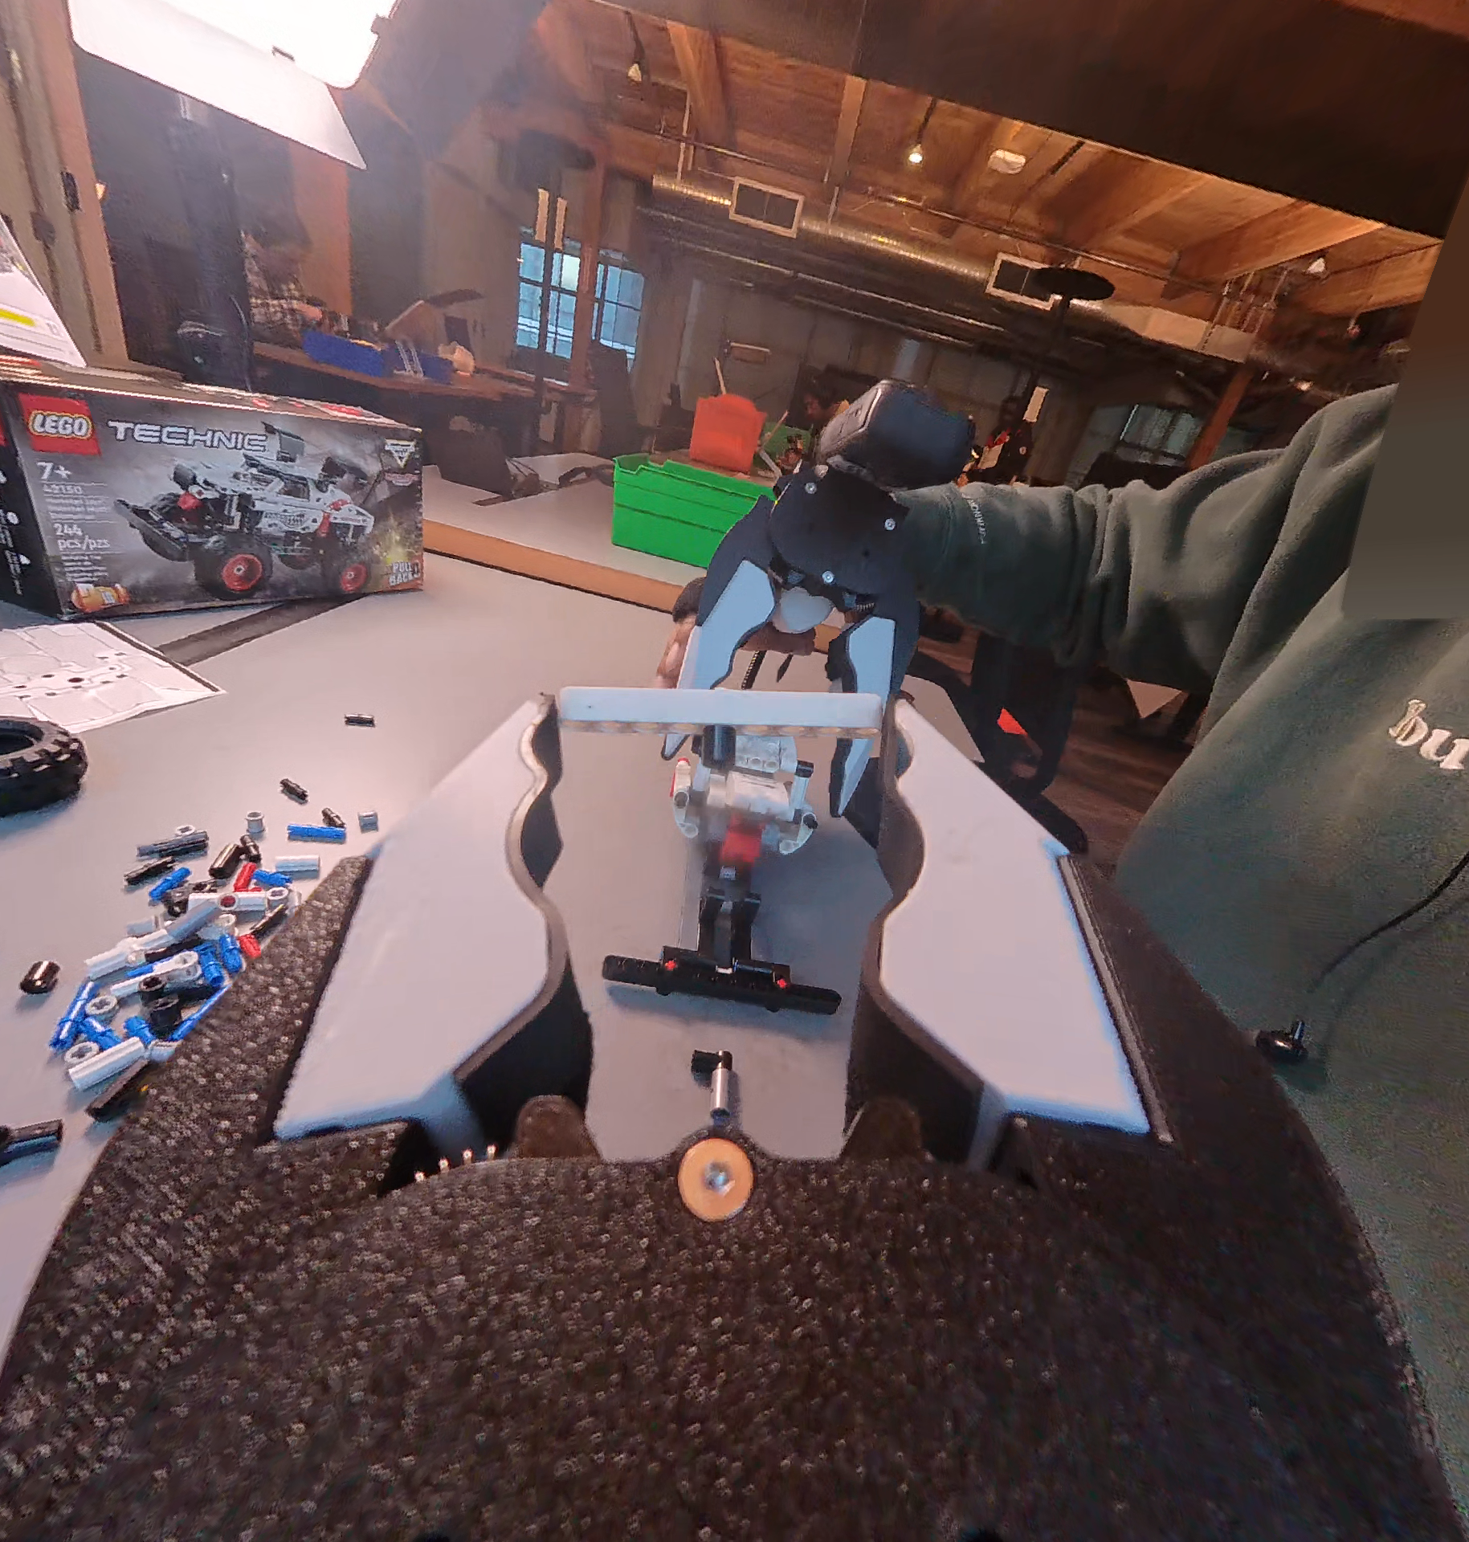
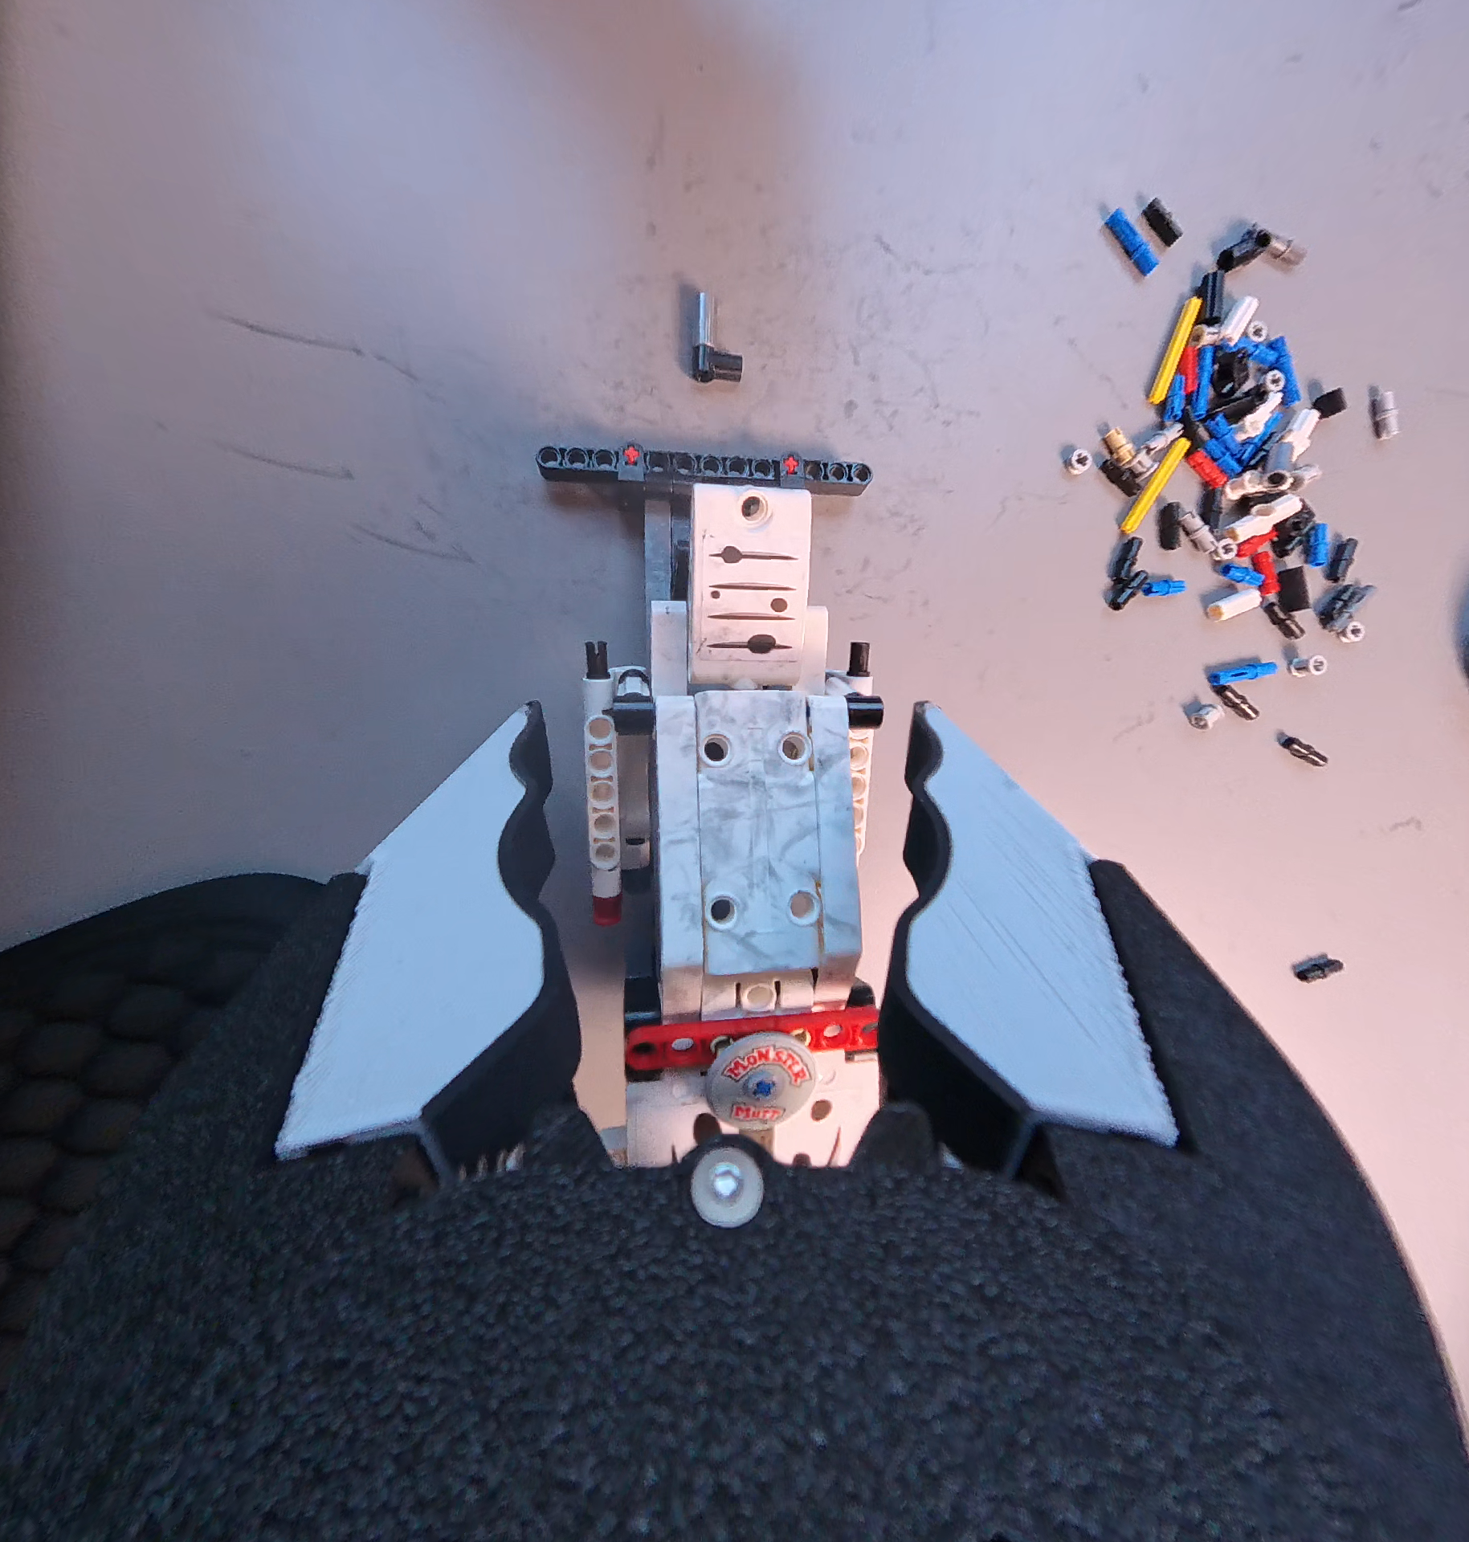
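The right gripper straddles the half-built white toy truck chassis mid-surface, fingers parted and seemingly not touching, perhaps to steady it, while the left gripper, also spread, faces its black cross-beam near a grey pin.

Warm overhead light, fisheye-warped edges

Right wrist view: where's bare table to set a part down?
Free: the table left of the toy truck frame, and the far strip beyond the small black elbow piece. Crowded: the loose parts pile on the right, with strays trailing nearer.
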